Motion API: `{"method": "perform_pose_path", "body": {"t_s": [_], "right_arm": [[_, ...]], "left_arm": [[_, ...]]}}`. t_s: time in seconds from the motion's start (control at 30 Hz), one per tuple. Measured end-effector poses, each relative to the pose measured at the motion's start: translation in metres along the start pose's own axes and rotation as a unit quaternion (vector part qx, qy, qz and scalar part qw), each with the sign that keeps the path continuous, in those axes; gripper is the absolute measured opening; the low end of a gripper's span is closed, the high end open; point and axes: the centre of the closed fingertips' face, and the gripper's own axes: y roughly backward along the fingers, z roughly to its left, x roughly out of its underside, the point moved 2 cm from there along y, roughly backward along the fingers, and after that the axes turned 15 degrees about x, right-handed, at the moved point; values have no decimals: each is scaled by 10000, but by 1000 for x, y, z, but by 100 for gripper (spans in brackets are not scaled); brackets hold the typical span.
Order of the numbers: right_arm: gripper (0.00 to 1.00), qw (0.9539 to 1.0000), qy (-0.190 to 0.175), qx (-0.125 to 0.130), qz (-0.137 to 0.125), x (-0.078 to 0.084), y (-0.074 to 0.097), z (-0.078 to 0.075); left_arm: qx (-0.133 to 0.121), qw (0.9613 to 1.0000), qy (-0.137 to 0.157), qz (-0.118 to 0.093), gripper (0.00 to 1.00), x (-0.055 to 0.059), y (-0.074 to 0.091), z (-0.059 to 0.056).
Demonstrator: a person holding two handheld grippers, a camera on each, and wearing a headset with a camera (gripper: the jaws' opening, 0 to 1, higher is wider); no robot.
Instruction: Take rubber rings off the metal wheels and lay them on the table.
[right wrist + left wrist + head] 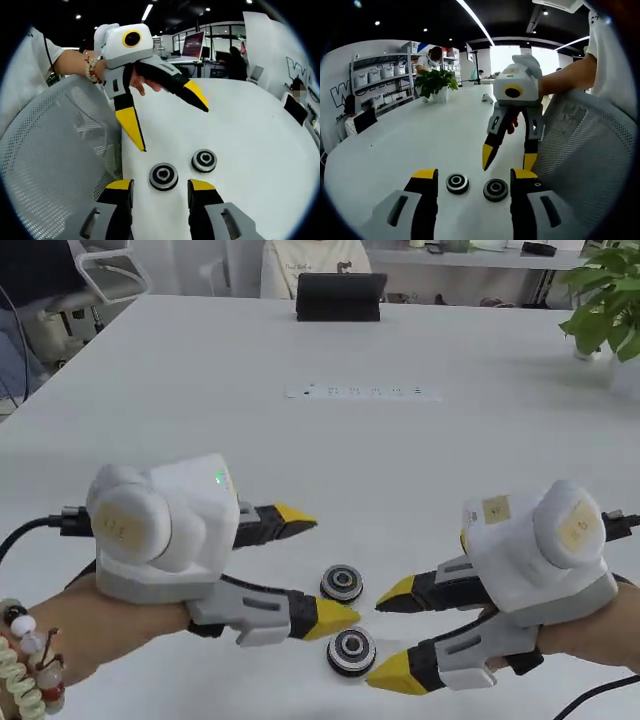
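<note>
Head view, table [380, 460]: a broad white top. The work sits close to its near edge, about midway along it.
Chair back [580, 150]: grey mesh beyond the near edge, behind the hands.
Left gripper [325, 565]: on the hand with the bracelets. Its yellow-tipped jaws are spread wide and hold nothing, and the farther wheel lies between the tips.
Right gripper [376, 642]: faces the left one across the wheels. Its jaws are apart and empty, with the lower tip just beside the nearer wheel.
Metal wheels: two, lying flat between the grippers. The farther wheel [342, 583] and the nearer wheel [352, 651] sit just beside each other without touching.
Rubber rings [152, 176]: probably the dark outer band on each wheel, though the views are too coarse to be sure. Both look to be on, and none lies loose on the table.
Risk: the wheels rest loose on a smooth top. A sideways nudge from one jaw could send a wheel sliding toward the near edge. Pulling a ring without the other gripper bracing the hub would likely lift the whole wheel, and a stretched ring might snap off the tip.
Views compared: the gripper views show the wheel faces, the hubs and the gap between the wheels. From the head view the gripper bodies crowd that detail, but it alone gives the wheels' place along the table's edge.
</note>
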Motion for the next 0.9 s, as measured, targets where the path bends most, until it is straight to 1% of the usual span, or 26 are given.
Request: {"method": "perform_pose_path", "body": {"t_s": [0.03,0.07,0.1,0.17,0.23,0.3,0.37,0.47,0.53,0.57,0.67,0.7,0.77,0.9], "right_arm": [[41,10000,-38,-3,7,1,0,0],[41,9998,-173,-6,4,2,1,-1],[40,9998,-214,-2,-8,3,2,-1],[37,9997,-252,40,-25,4,2,-3],[36,9994,-335,65,-9,6,-1,-5],[35,9995,-313,48,17,8,-3,-3],[29,9997,-261,-8,26,10,-4,0],[27,9997,-205,-94,16,10,-7,6],[25,9997,-183,-116,55,11,-10,7],[25,9998,-182,-95,54,11,-12,7],[26,9999,-154,-6,30,10,-14,4],[26,9999,-141,48,17,9,-15,3],[26,9998,-165,57,-4,8,-15,3],[25,9998,-185,47,-26,8,-16,3]], "left_arm": [[45,10000,13,-2,54,1,-2,-1],[90,9999,48,-5,52,3,-4,-2],[125,9999,67,3,49,5,-6,-3],[276,9995,129,79,41,11,-12,-8],[391,9990,127,177,39,17,-18,-13],[412,9989,127,202,39,19,-21,-15],[431,9987,193,166,38,20,-25,-16],[456,9984,277,163,31,22,-27,-17],[446,9985,280,167,27,24,-29,-17],[442,9985,278,179,26,26,-29,-18],[524,9978,237,318,22,31,-32,-22],[516,9978,213,355,22,33,-33,-22],[535,9976,169,410,21,35,-34,-23],[555,9974,111,443,16,36,-37,-24]]}}
